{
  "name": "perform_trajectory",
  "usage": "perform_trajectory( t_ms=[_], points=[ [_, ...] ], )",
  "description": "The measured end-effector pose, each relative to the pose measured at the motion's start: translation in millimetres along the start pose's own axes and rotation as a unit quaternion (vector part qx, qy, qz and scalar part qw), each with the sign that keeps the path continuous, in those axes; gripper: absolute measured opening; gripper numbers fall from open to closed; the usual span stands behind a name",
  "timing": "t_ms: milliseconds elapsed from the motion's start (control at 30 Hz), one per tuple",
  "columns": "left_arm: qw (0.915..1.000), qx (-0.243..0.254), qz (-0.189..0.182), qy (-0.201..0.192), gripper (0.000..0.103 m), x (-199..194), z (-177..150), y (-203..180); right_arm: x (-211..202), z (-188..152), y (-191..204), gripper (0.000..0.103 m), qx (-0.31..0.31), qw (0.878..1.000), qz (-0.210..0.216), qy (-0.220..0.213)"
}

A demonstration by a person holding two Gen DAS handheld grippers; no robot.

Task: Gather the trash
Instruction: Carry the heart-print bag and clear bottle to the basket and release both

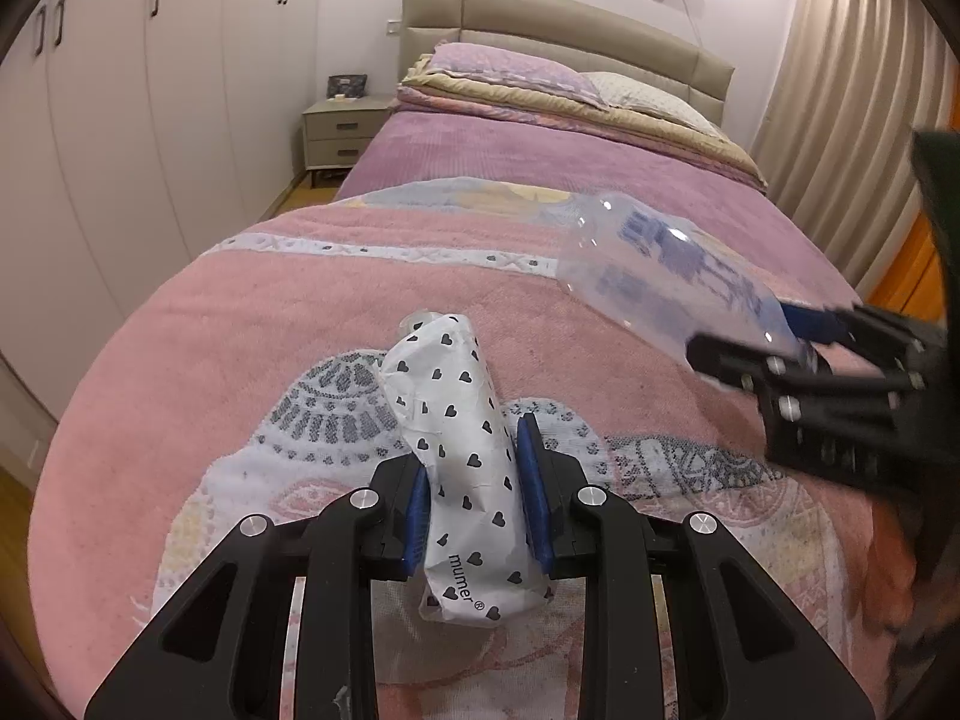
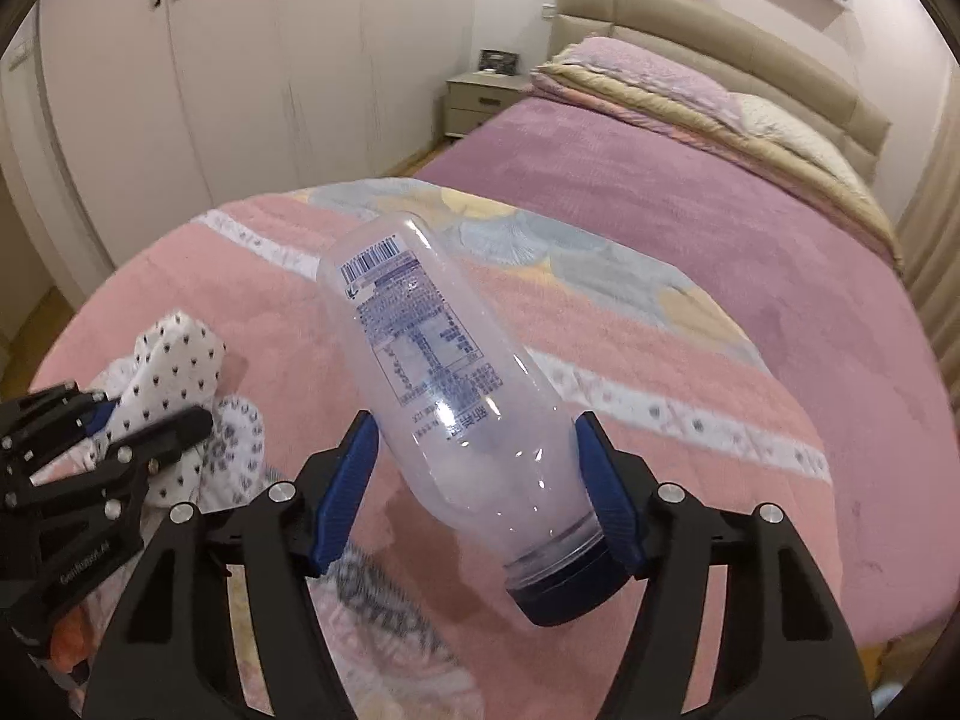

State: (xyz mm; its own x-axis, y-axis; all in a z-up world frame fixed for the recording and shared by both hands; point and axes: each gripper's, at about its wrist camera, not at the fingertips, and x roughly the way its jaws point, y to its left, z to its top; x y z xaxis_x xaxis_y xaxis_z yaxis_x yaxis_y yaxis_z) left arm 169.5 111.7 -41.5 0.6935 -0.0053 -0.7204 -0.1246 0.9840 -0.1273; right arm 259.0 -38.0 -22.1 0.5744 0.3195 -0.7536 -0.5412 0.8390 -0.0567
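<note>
Pinching a crumpled white wrapper printed with black hearts (image 1: 462,468) between its blue pads, the left gripper (image 1: 474,480) holds it above the pink patterned blanket (image 1: 240,324). The right gripper (image 2: 480,480) clamps a clear plastic bottle with a dark blue cap (image 2: 438,372), cap toward the camera; only its own view shows the barcode label. The bottle looks lifted off the blanket, right of the wrapper.

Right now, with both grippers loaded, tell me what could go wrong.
The right gripper pinches the clear bottle only near its capped end, with the long body sticking out tilted; it may pivot or slip out. The left gripper squeezes the soft heart-print wrapper, which could crumple and slide free onto the bed.
</note>
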Motion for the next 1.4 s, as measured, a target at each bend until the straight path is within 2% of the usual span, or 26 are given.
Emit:
perform_trajectory(
  t_ms=[367, 433, 567, 667, 767, 967, 1200, 1400],
  points=[
    [0.9997, 0.003, -0.014, -0.021, 0.025, -9.1, -2.2, 4.1, -60.5, -55.7, 13.3, 0.063, 0.079, 0.997, -0.01, -0.017],
    [0.9992, 0.009, -0.026, -0.028, 0.025, -13.6, -5.7, 1.7, -71.5, -65.3, 10.0, 0.063, 0.097, 0.995, -0.011, -0.022],
    [0.9956, 0.028, -0.079, -0.041, 0.025, -26.7, -8.2, -14.3, -96.5, -87.2, -1.6, 0.063, 0.132, 0.991, -0.021, -0.031],
    [0.9895, 0.022, -0.14, -0.028, 0.025, -36.2, -9.8, -26.0, -116.3, -103.4, -15.9, 0.063, 0.158, 0.986, -0.024, -0.041],
    [0.9818, 0.032, -0.185, -0.028, 0.025, -51.2, -14.0, -42.6, -135.0, -121.1, -31.7, 0.063, 0.184, 0.981, -0.039, -0.049],
    [0.9713, 0.079, -0.22, -0.045, 0.025, -79.9, -20.7, -86.2, -184.3, -154.5, -63.6, 0.063, 0.24, 0.965, -0.069, -0.084],
    [0.9585, 0.127, -0.248, -0.06, 0.025, -104.3, -23.5, -138.0, -229.9, -179.0, -90.1, 0.063, 0.266, 0.95, -0.121, -0.114],
    [0.9433, 0.173, -0.276, -0.065, 0.025, -120.8, -28.2, -190.3, -268.0, -203.7, -111.9, 0.063, 0.29, 0.933, -0.164, -0.135]
  ],
)
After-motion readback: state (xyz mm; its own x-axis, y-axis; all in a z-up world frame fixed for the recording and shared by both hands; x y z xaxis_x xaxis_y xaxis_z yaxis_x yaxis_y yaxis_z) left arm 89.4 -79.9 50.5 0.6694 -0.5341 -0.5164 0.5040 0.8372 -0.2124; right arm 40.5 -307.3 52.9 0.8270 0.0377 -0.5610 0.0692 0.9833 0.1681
